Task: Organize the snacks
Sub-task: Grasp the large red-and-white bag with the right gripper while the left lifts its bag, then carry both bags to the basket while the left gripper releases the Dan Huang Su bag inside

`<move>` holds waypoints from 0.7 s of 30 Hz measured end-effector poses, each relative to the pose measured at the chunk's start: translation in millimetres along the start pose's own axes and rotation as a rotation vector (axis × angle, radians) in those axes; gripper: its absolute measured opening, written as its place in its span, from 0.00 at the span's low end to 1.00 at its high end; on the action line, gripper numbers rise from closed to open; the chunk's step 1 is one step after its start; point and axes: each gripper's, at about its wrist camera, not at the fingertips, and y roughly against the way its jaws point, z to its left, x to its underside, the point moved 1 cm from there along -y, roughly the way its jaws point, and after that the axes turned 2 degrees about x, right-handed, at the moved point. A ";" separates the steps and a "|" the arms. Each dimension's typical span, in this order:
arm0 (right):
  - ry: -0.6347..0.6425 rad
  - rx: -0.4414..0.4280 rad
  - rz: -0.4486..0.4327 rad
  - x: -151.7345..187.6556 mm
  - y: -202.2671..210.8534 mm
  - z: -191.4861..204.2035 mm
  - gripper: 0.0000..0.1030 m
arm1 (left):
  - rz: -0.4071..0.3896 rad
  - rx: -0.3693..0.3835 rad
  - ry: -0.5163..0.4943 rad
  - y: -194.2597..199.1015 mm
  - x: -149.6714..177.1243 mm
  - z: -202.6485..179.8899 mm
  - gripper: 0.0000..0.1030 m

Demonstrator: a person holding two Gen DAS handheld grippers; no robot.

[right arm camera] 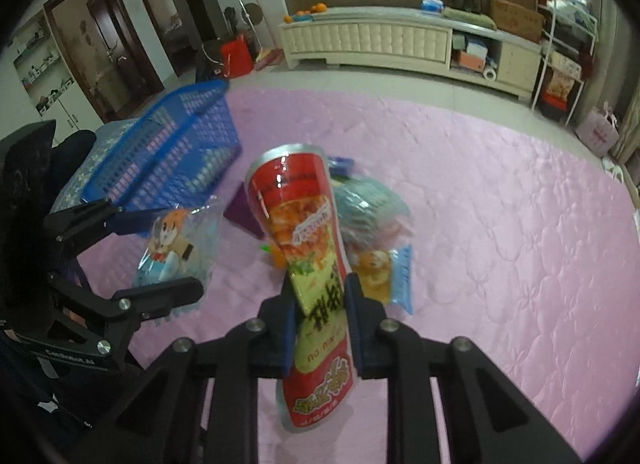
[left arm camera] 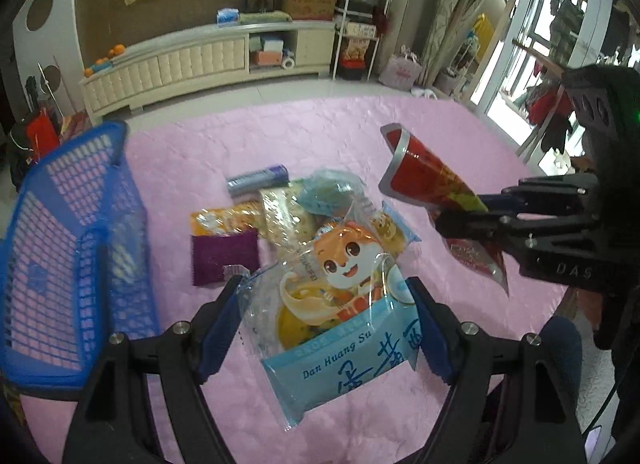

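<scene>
The left gripper [left arm camera: 326,316] pinches a pale blue cartoon snack bag [left arm camera: 340,304] between its jaws at lower centre. The right gripper [right arm camera: 320,316] grips a red snack pouch [right arm camera: 304,240] at centre frame, above the pink bedspread [right arm camera: 500,224]. A blue basket [left arm camera: 60,264] sits at left.

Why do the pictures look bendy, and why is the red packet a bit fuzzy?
Left wrist view: the fisheye lens curves the long cabinet, the corners go black, and daylight washes out the window. Right wrist view: the red packet looks smeary, as does the snack pile behind it, and light glints on its shiny top.
</scene>
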 end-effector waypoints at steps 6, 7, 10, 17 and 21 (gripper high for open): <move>0.003 -0.006 -0.039 -21.2 12.0 41.3 0.25 | -0.067 -0.031 -0.010 42.1 -2.9 23.8 0.74; 0.006 -0.011 -0.045 -23.3 13.4 45.8 0.25 | -0.077 -0.035 -0.007 48.9 -3.3 29.5 0.74; 0.024 -0.026 -0.070 -35.1 16.2 65.6 0.25 | -0.099 -0.053 -0.002 66.4 -2.8 48.5 0.74; 0.056 -0.049 -0.106 -58.1 15.8 112.6 0.25 | -0.122 -0.097 0.010 88.7 -0.5 92.7 0.74; 0.103 -0.063 -0.099 -72.5 4.5 141.1 0.25 | -0.135 -0.126 0.015 105.8 4.2 118.1 0.74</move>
